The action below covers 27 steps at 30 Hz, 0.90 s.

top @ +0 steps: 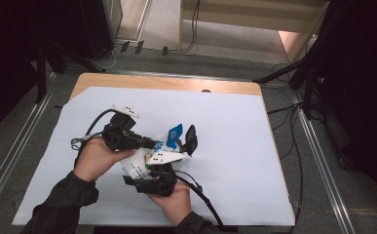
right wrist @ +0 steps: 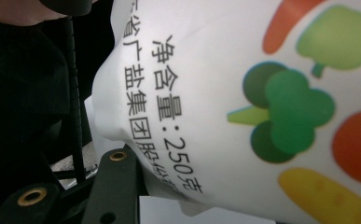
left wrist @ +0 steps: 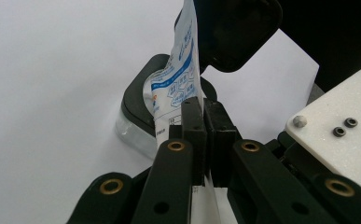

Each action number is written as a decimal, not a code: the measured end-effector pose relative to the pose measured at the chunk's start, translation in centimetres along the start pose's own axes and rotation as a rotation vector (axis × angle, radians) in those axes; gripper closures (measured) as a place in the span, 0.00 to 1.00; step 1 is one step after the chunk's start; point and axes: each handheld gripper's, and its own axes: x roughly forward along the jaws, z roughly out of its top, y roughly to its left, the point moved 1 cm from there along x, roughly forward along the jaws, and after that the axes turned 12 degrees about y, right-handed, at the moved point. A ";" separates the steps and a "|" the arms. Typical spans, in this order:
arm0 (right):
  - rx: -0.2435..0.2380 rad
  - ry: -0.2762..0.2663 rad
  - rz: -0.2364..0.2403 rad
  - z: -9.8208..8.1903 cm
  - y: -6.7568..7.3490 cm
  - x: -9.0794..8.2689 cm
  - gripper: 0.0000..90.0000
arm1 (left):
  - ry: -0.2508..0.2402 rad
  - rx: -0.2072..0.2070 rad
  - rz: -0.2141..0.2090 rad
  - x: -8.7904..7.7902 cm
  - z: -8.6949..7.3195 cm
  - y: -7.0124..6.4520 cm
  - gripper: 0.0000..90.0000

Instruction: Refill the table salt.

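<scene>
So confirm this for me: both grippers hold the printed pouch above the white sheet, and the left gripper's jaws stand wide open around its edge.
Not quite. In the left gripper view the left gripper has its jaws shut on the edge of the printed pouch, not wide open. The rest stands: the right gripper holds the pouch too, above the white sheet.

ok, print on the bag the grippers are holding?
White bag with black text and coloured vegetable pictures, blue graphics at one end; clearest in the right gripper view.
</scene>
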 end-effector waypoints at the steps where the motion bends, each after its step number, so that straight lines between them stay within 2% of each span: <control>1: -0.001 0.001 -0.001 0.0 0.0 0.0 0.65 | -0.001 0.000 -0.001 0.0 0.0 0.0 1.00; 11: 0.004 -0.002 0.011 0.2 0.1 -0.1 0.65 | -0.011 0.003 0.011 0.0 0.0 -0.2 1.00; 14: -0.005 -0.003 0.010 0.2 0.1 -0.1 0.62 | -0.014 0.004 0.012 0.0 0.0 -0.2 1.00; 17: -0.033 -0.002 -0.002 0.2 0.3 0.0 0.61 | -0.013 0.008 0.011 0.0 0.0 -0.2 1.00; 27: -0.007 -0.009 0.018 0.3 0.3 -0.1 0.62 | -0.026 0.015 0.015 0.1 0.0 -0.3 0.99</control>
